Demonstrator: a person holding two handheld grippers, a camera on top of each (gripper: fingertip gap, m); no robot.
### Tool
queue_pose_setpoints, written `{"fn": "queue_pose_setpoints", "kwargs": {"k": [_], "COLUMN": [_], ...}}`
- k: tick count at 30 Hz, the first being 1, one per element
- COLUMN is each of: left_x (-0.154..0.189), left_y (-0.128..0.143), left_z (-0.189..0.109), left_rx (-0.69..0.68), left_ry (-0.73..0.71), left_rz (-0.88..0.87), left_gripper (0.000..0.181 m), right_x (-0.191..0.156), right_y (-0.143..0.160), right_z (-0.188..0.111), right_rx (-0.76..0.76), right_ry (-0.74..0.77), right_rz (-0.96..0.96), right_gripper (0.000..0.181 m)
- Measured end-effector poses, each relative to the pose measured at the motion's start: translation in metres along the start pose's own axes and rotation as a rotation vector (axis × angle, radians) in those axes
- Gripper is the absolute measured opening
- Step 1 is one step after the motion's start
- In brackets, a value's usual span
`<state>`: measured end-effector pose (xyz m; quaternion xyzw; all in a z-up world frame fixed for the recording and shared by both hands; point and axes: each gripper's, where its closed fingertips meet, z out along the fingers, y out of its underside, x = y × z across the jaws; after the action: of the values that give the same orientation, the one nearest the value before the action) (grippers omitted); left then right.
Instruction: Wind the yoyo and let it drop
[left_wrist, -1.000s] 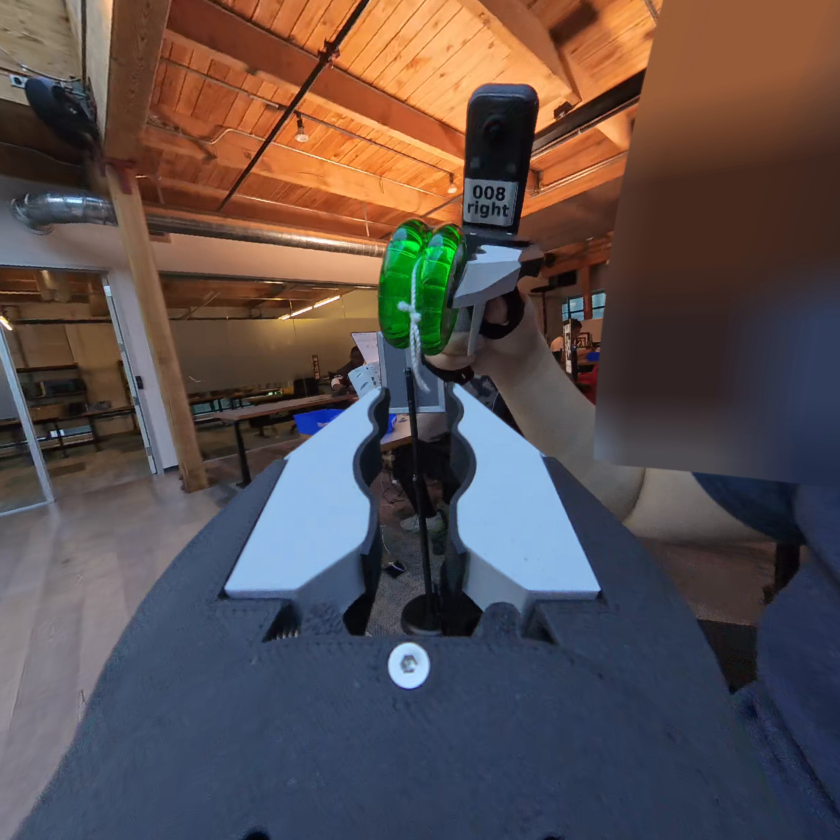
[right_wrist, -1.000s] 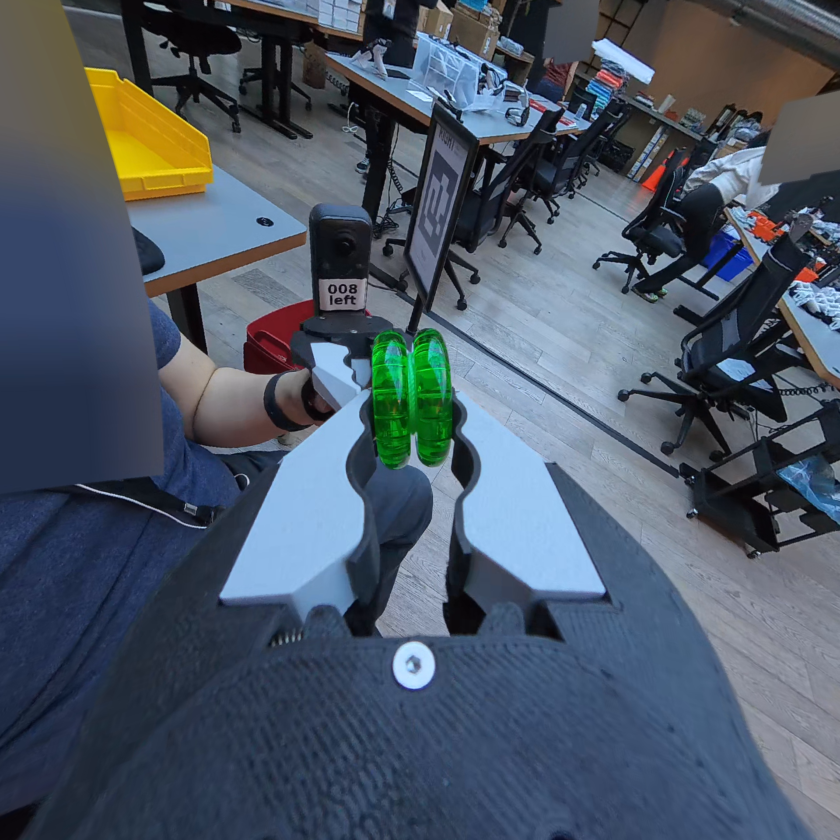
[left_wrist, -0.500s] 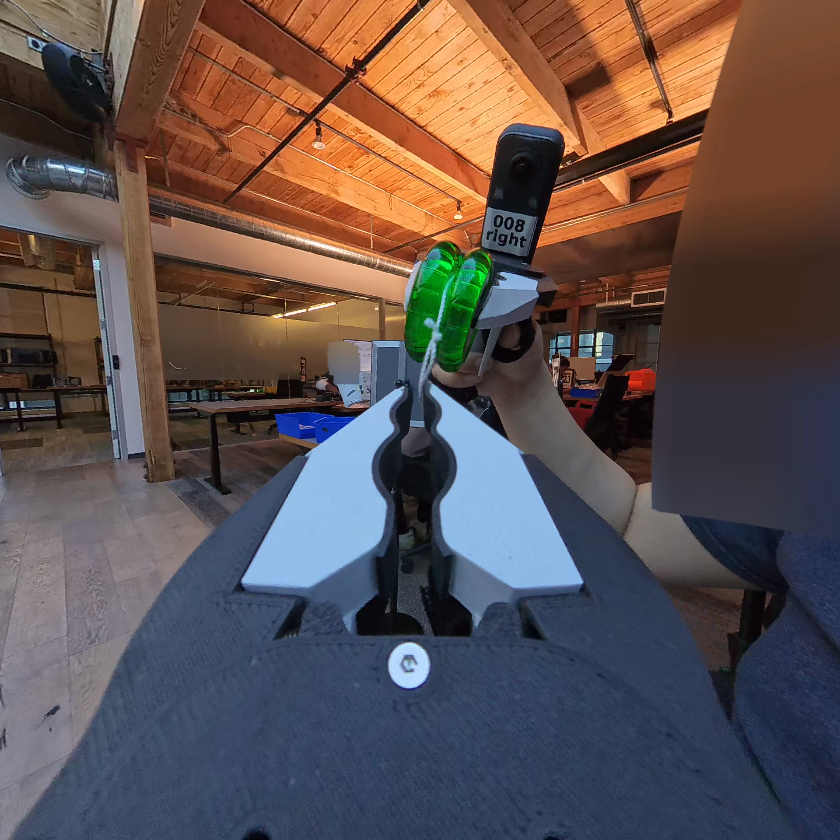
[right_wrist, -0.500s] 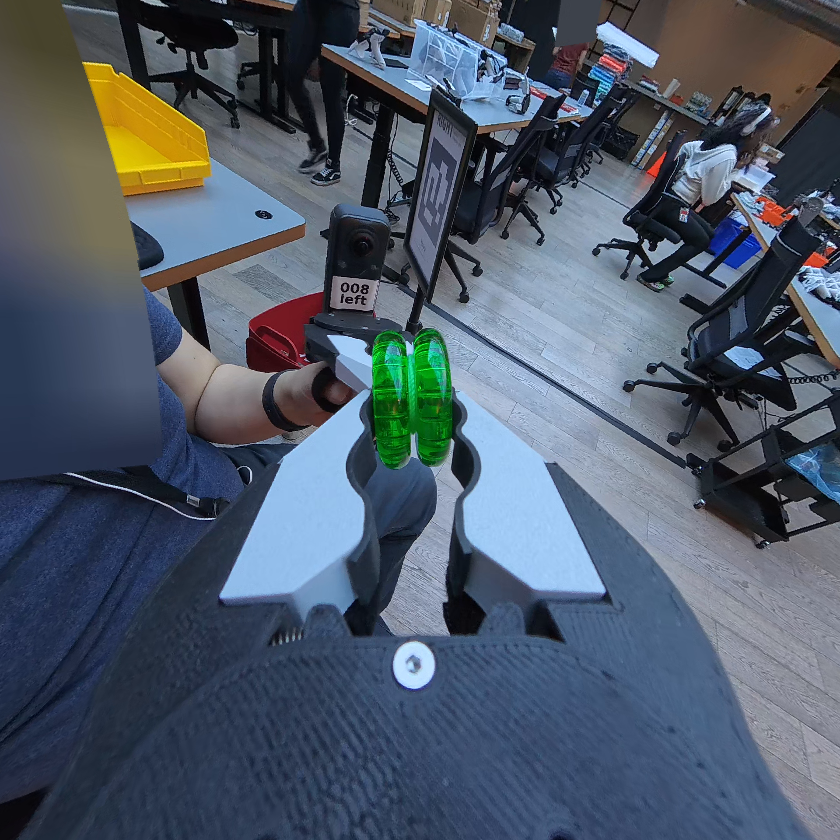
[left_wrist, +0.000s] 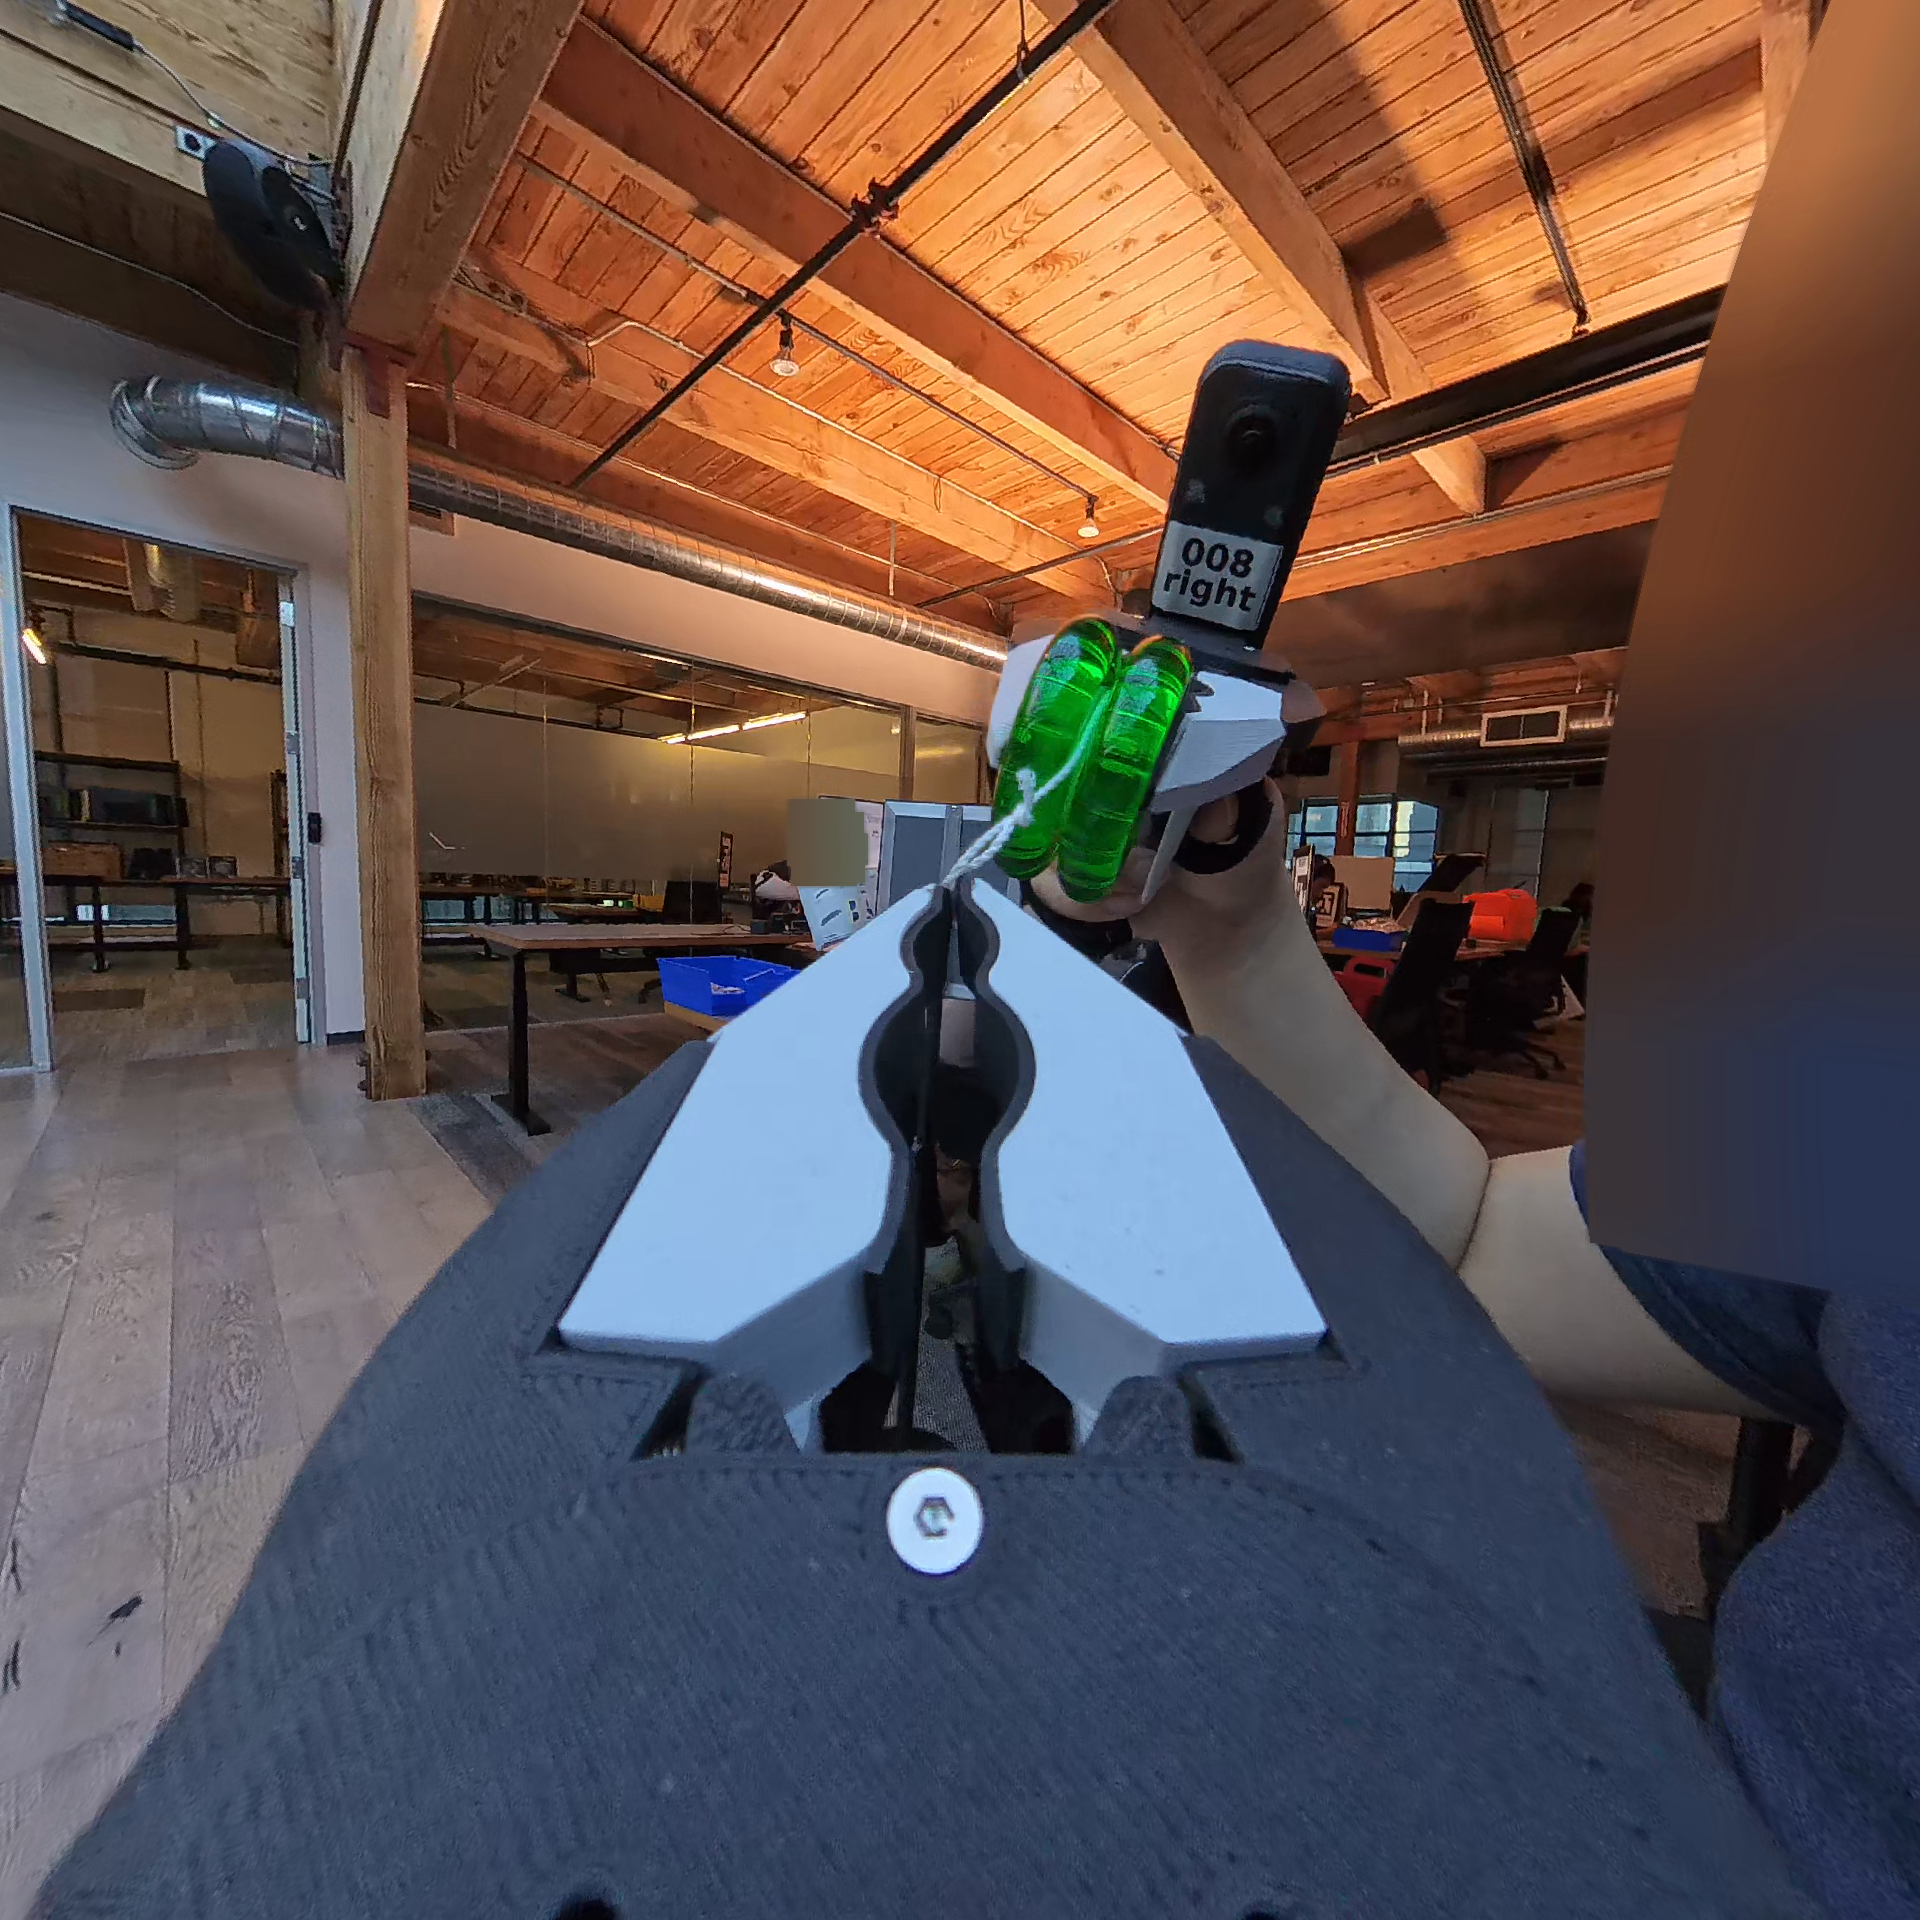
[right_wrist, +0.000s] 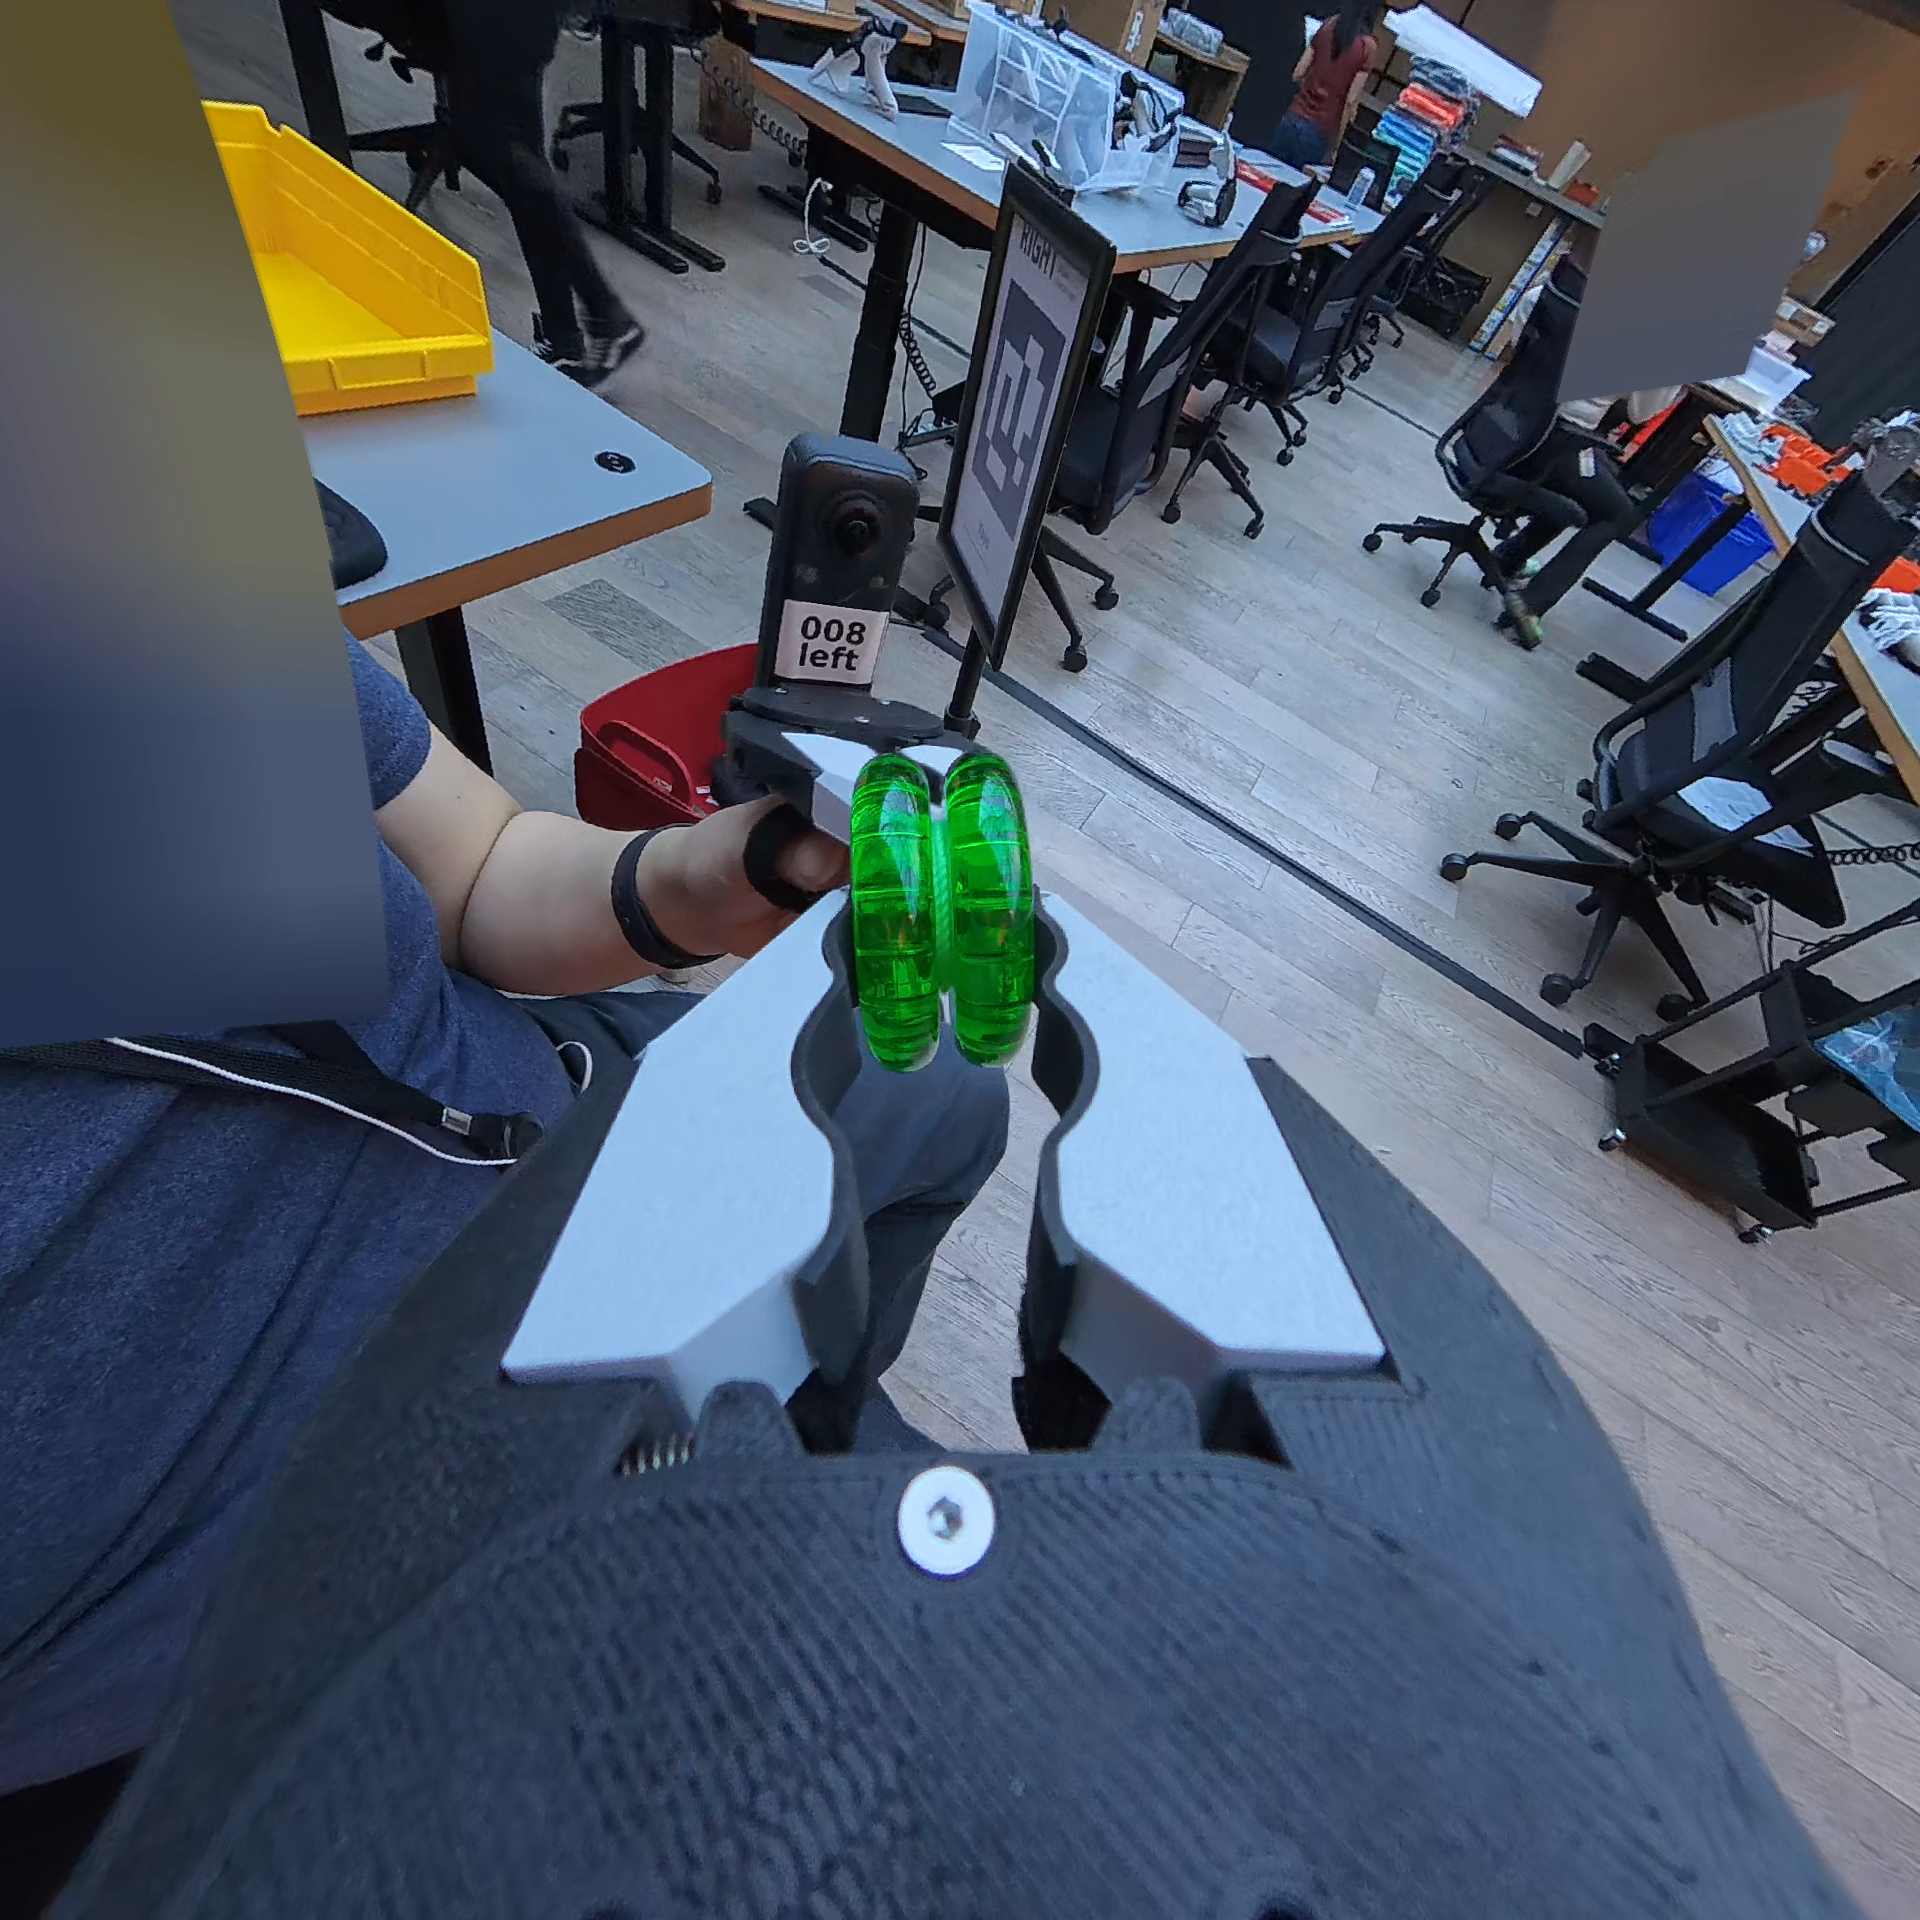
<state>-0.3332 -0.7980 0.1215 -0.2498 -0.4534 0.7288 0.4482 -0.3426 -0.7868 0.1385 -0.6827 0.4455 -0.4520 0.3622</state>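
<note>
A translucent green yoyo (right_wrist: 940, 925) sits upright between the fingertips of my right gripper (right_wrist: 940, 920), which is shut on its two sides. In the left wrist view the yoyo (left_wrist: 1091, 758) is up and to the right, held by the right gripper (left_wrist: 1107, 743). A white knotted string (left_wrist: 1003, 826) runs from the yoyo's groove down to the tips of my left gripper (left_wrist: 951, 896), which is shut on the string. In the right wrist view the left gripper (right_wrist: 894, 750) is just behind the yoyo.
A yellow bin (right_wrist: 343, 270) lies on a grey table (right_wrist: 499, 468) at left. A red bucket (right_wrist: 655, 748) stands on the wood floor below. A framed sign on a stand (right_wrist: 1029, 416) and office chairs (right_wrist: 1714, 790) are beyond. A person walks at the back. Less than 4 cm separates the two grippers' tips.
My left gripper's jaws have closed from open to shut on the string. The yoyo now sits further right and up in the left view. The right gripper still holds it.
</note>
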Motion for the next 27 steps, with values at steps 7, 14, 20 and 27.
{"fn": "queue_pose_setpoints", "kwargs": {"k": [7, 14, 20, 27], "left_x": [0.001, 0.031, 0.05, 0.055], "left_y": [-0.001, -0.013, -0.005, -0.001], "left_z": [-0.005, -0.011, -0.01, -0.008], "left_rx": [-0.016, 0.053, 0.032, 0.015], "left_ry": [-0.056, -0.024, 0.035, 0.056], "left_rz": [0.19, 0.465, 0.574, 0.59], "left_gripper": [0.0, 0.0, 0.0, 0.0], "right_x": [-0.008, -0.028, -0.028, -0.04], "right_y": [0.013, 0.016, 0.012, 0.011], "right_z": [0.005, 0.002, 0.0, -0.002], "right_rx": [-0.002, 0.036, 0.076, 0.1], "right_ry": [-0.044, -0.103, -0.034, -0.099], "right_rz": [0.006, -0.218, -0.333, -0.327], "right_gripper": [0.027, 0.027, 0.028, 0.028]}}
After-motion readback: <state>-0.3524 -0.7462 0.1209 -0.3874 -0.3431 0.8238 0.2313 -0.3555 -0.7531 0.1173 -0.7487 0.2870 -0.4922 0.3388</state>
